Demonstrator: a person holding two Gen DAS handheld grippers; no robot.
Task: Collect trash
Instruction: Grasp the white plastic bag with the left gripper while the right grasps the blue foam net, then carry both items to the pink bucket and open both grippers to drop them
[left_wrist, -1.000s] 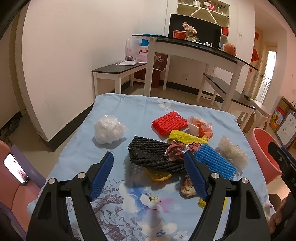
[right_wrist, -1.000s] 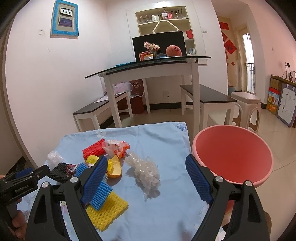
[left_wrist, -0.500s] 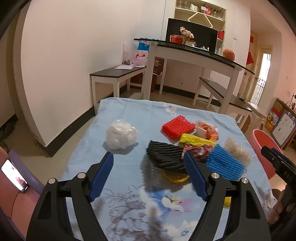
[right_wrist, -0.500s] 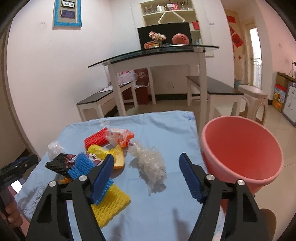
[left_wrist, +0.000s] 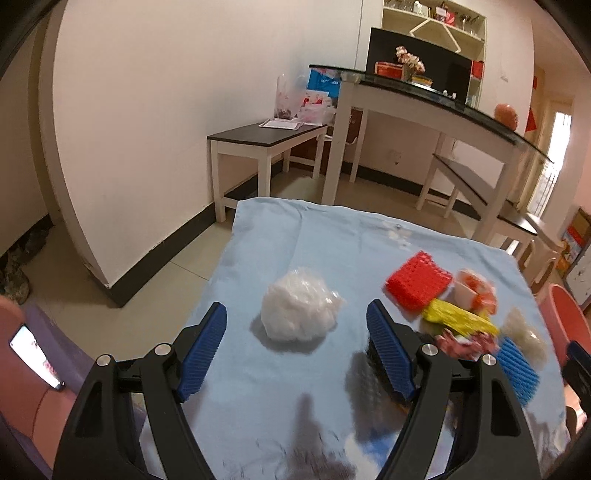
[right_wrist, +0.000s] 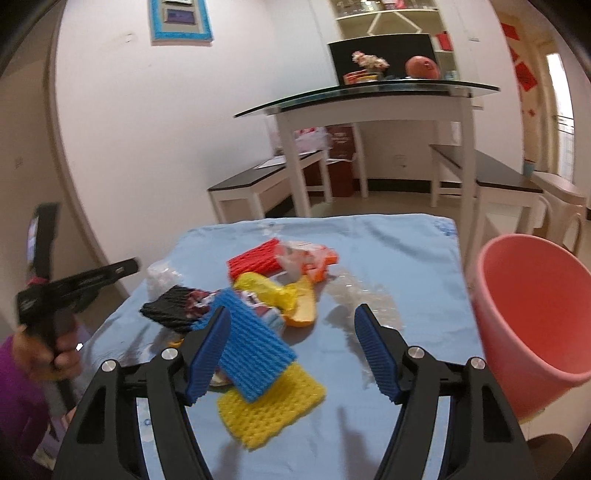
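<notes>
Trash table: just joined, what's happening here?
A person holds a gripper in each hand over a blue-clothed table strewn with litter. The left gripper has its jaws open, lined up on a white plastic wad but not touching it. The right gripper, jaws also open, hangs above the blue foam net, the yellow foam net and some clear wrap. The pink bucket stands at the table's right edge; no trash is visible inside it. Nothing is gripped yet.

White plastic wad (left_wrist: 299, 309), red foam net (left_wrist: 419, 285), blue ribbed foam net (right_wrist: 251, 350), yellow mesh net (right_wrist: 271, 408), pink bucket (right_wrist: 532, 317), pale blue tablecloth (right_wrist: 388, 251)
</notes>
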